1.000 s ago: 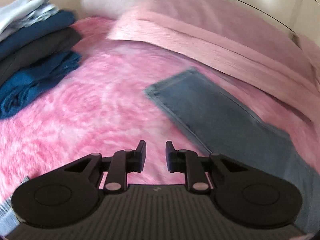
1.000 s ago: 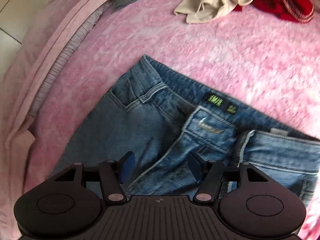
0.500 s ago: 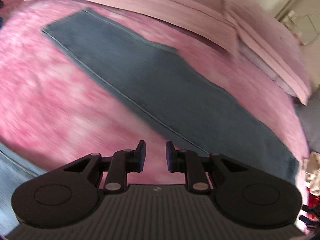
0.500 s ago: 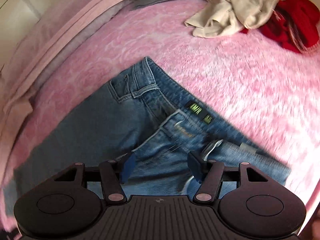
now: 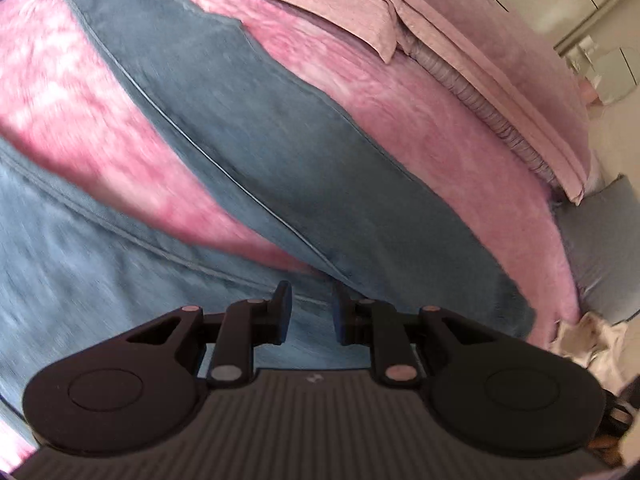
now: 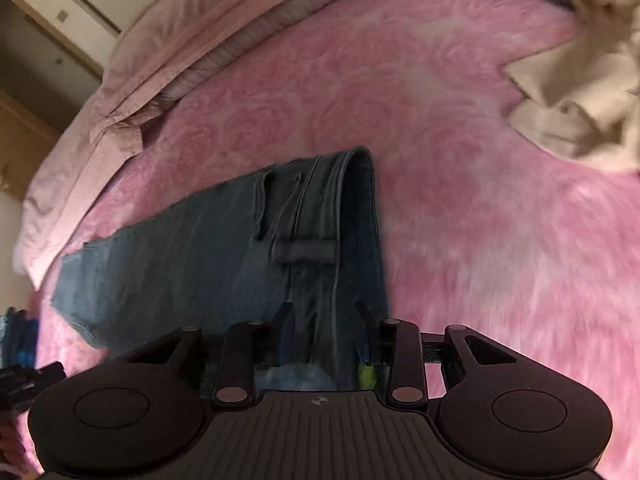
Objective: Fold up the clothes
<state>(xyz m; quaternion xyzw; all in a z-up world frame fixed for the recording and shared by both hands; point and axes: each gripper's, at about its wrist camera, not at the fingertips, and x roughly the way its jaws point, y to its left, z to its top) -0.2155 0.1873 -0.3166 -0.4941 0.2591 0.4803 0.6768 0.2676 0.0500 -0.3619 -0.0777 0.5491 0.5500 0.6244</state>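
Blue jeans lie on the pink fleece blanket, one leg stretching far to the upper left and the other leg close below. My left gripper hovers over the denim where the legs meet, its jaws a narrow gap apart with nothing between them. In the right wrist view the jeans look like a narrow strip with the waistband and a belt loop facing me. My right gripper is closing on the bunched waist denim, which fills the gap between its pads.
Pale pink pillows line the far side of the bed, with a grey pillow at the right. A crumpled beige garment lies on the blanket at the upper right. Folded blue clothes show at the left edge.
The left view swung from the stack of folded clothes across to the jeans legs. The right jaws narrowed onto the waist denim, the wrist rolled, and the spread waist now shows as a narrow strip.
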